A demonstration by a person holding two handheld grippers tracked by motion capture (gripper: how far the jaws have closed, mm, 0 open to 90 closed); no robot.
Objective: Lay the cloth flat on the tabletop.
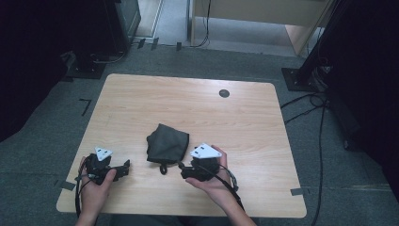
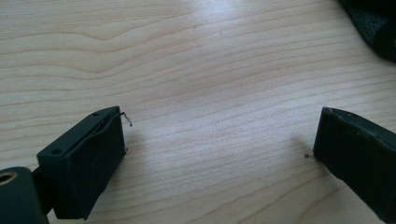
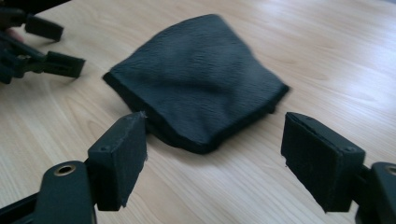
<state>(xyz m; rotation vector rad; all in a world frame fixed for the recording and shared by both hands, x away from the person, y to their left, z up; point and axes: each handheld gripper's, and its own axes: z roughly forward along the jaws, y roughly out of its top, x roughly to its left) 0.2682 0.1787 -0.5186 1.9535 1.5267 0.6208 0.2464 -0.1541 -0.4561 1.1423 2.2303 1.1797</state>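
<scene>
A: Where was the cloth (image 1: pixel 167 142)?

B: In the high view it lay at the centre of the table (image 1: pixel 244 122), slightly low of the middle, a dark folded bundle with a small black loop sticking out at its lower edge. In the right gripper view it sat in the upper middle of the frame, lying flat on the wood, its near corner pointing down toward the gap between the two jaws.

A: And the right gripper (image 1: pixel 184 172)?

B: Lower centre of the high view, just right of and below the cloth, held in a hand that came up from the bottom edge. Its jaws stood wide apart, nothing between the pads. The left one's tip sat very close to the cloth's edge; I couldn't tell whether it touched.

A: The left gripper (image 1: pixel 126 167)?

B: Lower left of the high view, near the table's front edge, apart from the cloth. Its own view had both jaws spread to the frame's lower corners with bare wood between them, so it was open and empty. A dark bit of the cloth showed at that frame's upper right corner.

A: Anything else on the table?

B: A round dark hole (image 1: pixel 224 93) toward the upper right of the tabletop.
</scene>
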